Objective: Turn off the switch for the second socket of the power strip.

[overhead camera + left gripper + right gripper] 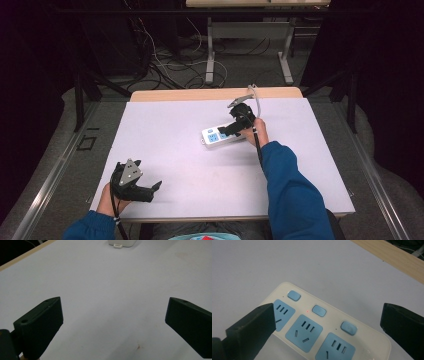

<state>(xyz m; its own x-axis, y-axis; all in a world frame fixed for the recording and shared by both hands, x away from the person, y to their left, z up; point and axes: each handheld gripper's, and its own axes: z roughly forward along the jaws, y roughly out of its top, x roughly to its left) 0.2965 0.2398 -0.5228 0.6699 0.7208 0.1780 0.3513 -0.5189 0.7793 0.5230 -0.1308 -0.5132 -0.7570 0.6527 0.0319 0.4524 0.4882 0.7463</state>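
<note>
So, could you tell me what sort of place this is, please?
Probably a lab or test workshop: a table under a plain white sheet, loose cables on the floor behind, and a power strip under the right gripper.

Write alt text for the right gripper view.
A white power strip with three blue sockets and three blue buttons lies on a pale table, seen close from above. The right gripper hovers over it with its black jaws wide apart. A small red light glows beside the middle button.
</note>
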